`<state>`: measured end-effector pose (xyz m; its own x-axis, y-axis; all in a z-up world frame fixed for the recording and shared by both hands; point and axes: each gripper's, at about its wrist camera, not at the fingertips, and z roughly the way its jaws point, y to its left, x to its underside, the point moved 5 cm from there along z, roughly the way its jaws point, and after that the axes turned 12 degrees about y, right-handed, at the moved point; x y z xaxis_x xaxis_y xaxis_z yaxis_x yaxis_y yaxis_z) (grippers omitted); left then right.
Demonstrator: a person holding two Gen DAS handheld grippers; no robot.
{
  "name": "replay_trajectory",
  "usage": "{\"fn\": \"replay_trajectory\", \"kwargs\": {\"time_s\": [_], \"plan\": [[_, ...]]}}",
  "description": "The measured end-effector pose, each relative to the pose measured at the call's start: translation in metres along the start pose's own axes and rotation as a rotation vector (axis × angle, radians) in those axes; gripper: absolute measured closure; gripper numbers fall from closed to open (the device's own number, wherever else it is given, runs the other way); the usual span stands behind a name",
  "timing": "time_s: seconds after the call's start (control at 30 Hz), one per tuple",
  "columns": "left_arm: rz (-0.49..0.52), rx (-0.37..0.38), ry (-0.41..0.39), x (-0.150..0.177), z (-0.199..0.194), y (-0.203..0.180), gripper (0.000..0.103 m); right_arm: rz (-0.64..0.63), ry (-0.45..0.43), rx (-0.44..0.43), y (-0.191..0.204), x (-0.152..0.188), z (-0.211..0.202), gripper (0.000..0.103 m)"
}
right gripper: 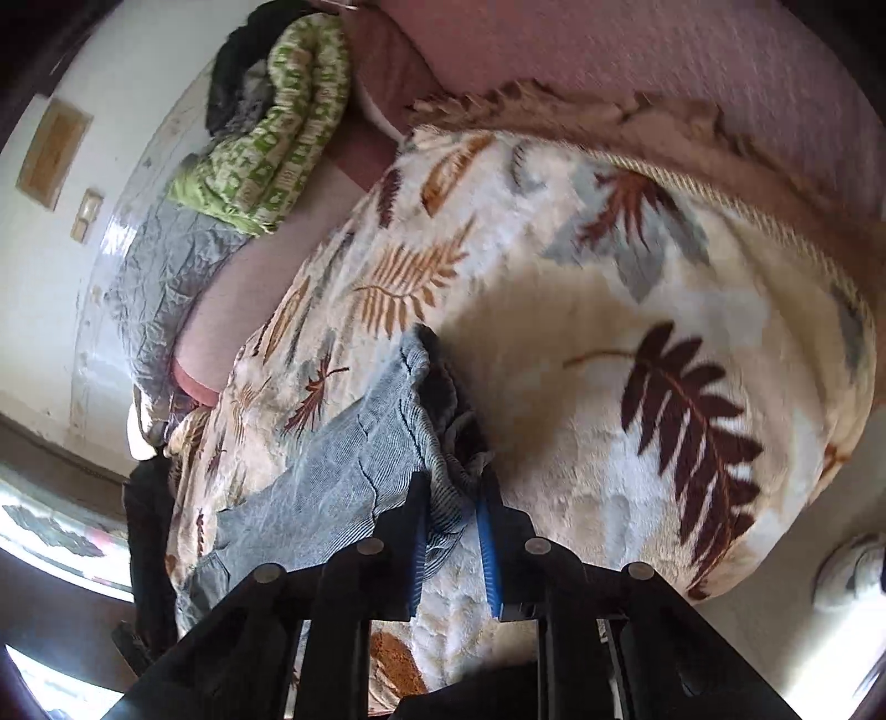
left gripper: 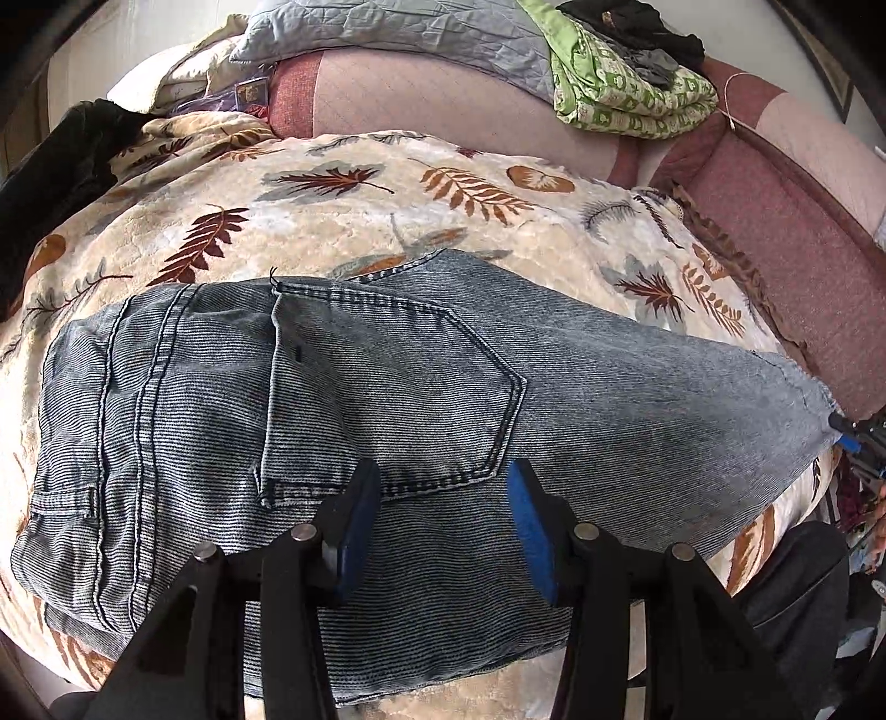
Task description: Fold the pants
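Faded blue jeans lie across a cream blanket with a leaf print, back pocket up and the waist end at the left. My left gripper stands open just over the cloth below the pocket, and nothing is pinched between its blue pads. At the far right, the right gripper holds the leg's frayed hem. In the right wrist view that gripper is shut on the bunched hem of the jeans, which trail away to the left over the blanket.
A folded green quilt and a grey quilted cover are piled at the back on the pink mattress. A dark garment lies at the left edge. The bed's edge drops to the floor, where a shoe lies.
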<state>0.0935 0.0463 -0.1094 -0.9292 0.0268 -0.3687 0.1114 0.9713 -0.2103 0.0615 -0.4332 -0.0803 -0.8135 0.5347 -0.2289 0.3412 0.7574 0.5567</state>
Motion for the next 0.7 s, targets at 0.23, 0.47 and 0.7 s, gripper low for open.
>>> {"fn": "replay_trajectory", "kwargs": {"time_s": [0.23, 0.47, 0.7], "plan": [[0.045, -0.001, 0.021, -0.001, 0.007, -0.016, 0.054, 0.032, 0.177, 0.026, -0.037, 0.013, 0.038, 0.077], [0.077, -0.019, 0.027, -0.005, 0.019, -0.022, 0.051, -0.092, 0.056, -0.019, 0.001, -0.046, -0.002, 0.040], [0.075, -0.010, 0.020, -0.002, 0.022, -0.022, 0.047, -0.134, 0.272, 0.044, 0.015, -0.098, 0.088, 0.041]]}}
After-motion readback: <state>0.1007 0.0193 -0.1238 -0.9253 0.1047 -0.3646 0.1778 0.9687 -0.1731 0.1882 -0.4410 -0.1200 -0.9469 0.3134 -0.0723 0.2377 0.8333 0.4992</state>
